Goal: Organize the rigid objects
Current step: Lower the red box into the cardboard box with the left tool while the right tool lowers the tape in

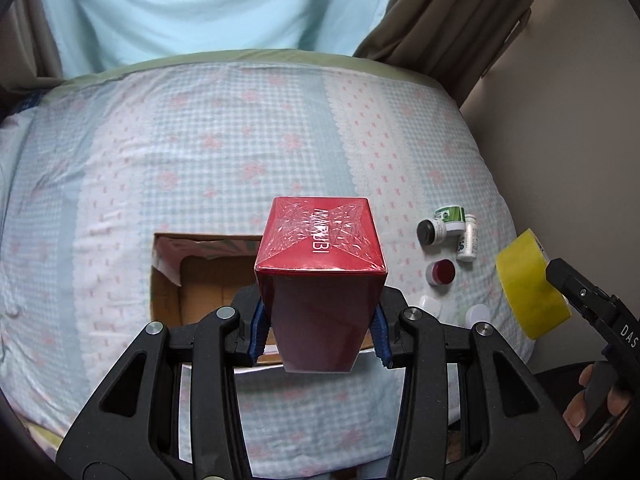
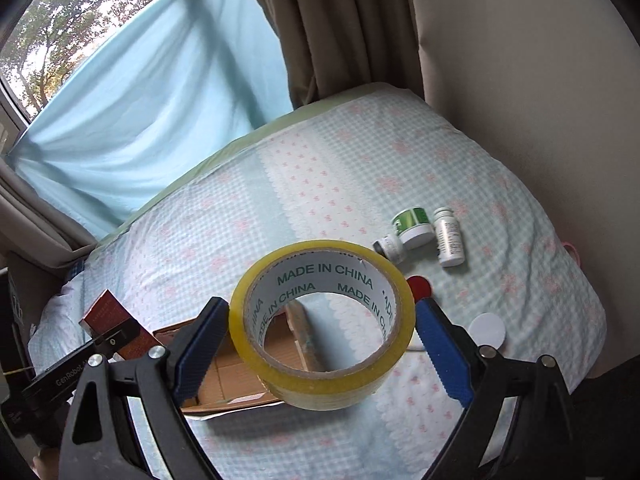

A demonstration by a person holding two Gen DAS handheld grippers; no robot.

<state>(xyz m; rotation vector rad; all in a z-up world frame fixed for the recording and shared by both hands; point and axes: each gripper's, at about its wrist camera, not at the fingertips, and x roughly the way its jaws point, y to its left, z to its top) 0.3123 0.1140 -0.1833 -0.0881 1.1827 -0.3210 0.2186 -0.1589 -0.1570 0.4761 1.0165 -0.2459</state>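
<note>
My left gripper is shut on a red cellophane-wrapped box and holds it above the near right part of an open cardboard box on the bed. The red box also shows in the right wrist view. My right gripper is shut on a roll of yellow tape, held in the air over the cardboard box's right end. The tape also shows at the right of the left wrist view.
Small jars and bottles lie on the checked bedsheet to the right: a green-labelled jar, a white bottle, a dark-capped bottle, a red-lidded jar and white lids. Curtains and a wall stand behind the bed.
</note>
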